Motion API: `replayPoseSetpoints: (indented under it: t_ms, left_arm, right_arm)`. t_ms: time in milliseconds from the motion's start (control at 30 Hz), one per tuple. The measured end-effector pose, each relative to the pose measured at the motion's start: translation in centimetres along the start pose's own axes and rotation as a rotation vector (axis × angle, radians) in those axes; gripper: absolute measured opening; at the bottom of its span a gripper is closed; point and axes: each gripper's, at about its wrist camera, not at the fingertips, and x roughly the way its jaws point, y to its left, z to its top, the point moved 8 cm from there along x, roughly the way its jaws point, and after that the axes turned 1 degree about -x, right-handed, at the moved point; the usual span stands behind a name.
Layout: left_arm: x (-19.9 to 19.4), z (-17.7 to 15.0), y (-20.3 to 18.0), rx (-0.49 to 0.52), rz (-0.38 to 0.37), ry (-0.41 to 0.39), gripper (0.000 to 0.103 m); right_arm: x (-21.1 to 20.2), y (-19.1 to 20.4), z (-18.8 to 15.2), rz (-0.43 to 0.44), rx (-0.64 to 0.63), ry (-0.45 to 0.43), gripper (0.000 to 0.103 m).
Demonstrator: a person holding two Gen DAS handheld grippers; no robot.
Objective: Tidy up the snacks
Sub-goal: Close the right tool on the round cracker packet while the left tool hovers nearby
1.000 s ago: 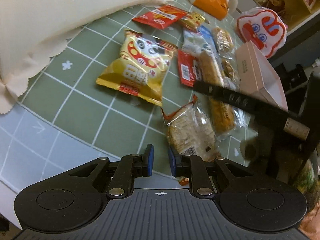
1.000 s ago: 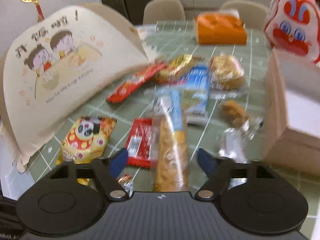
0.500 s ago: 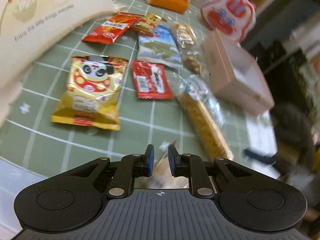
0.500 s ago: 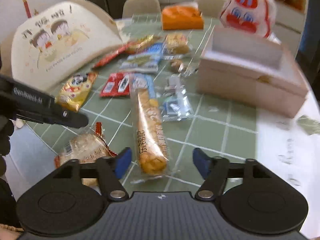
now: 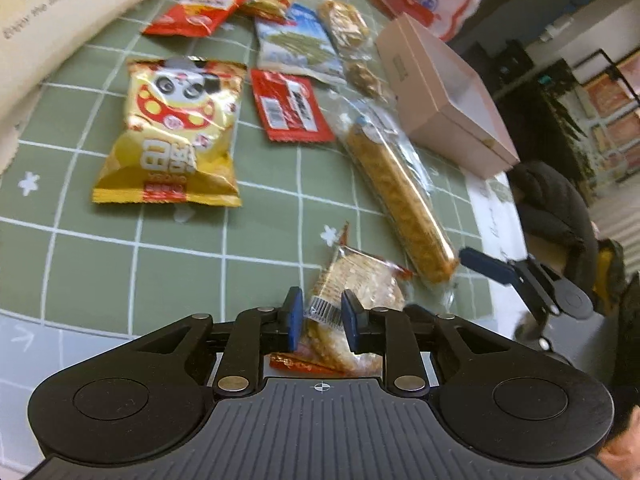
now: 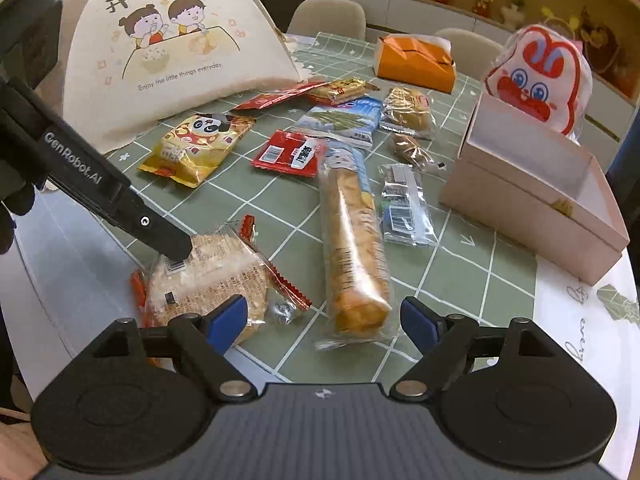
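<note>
Left wrist: left gripper (image 5: pixel 320 314) jaws, just opening, stand around crinkly clear rice cracker pack (image 5: pixel 352 292), pads apart from it.
Right wrist: right gripper (image 6: pixel 324 320) wide open, just opening; long biscuit stick pack (image 6: pixel 352 240) ahead between fingers; "GenRobot.AI" on left tool.

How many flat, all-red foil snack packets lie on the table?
2: a barcode-side-up red packet mid-table; a longer red packet by the cream cloth bag. None looks hidden.

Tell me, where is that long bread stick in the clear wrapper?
In the right wrist view the long bread stick lies on the green checked mat, mid-table, between the round rice cracker packet on its left and the pink open box on its right.
</note>
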Motion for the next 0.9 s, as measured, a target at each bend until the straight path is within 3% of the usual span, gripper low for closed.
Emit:
replayPoseSetpoints:
  t_ms: [67, 167, 333, 433, 667, 833, 900]
  left_arm:
    - [0.5, -0.5, -0.6, 0.015, -0.07, 0.064, 0.039]
    - [1.1, -1.1, -1.3, 0.028, -0.122, 0.096, 0.039]
    - [1.8, -1.2, -1.8, 0.002, -0.074, 0.068, 0.033]
    - [2.5, -1.7, -3.0, 0.018, -0.095, 0.085, 0.033]
    - [3.3, -0.9, -3.8, -0.043, -0.126, -0.021, 0.05]
    - [3.1, -1.1, -4.4, -0.043, -0.139, 0.008, 0.054]
    - [2.5, -1.2, -5.7, 0.013, -0.143, 0.005, 0.055]
  right_arm:
    - [-0.1, -0.5, -0.2, 0.0, 0.013, 0.002, 0.085]
    - [-0.3, -1.6, -0.8, 0.005, 0.045, 0.004, 0.085]
    - [-1.1, -3.8, -2.3, -0.019, 0.11, 0.016, 0.085]
    - [-1.0, -4.4, -3.6, -0.058, 0.111, 0.048, 0.085]
    - [-0.4, -5.3, -4.2, -0.076, 0.186, 0.036, 0.086]
    - [-0.4, -5.7, -4.3, -0.069, 0.178, -0.008, 0.086]
    - [-0.4, -5.8, -4.4, -0.068, 0.17, -0.026, 0.086]
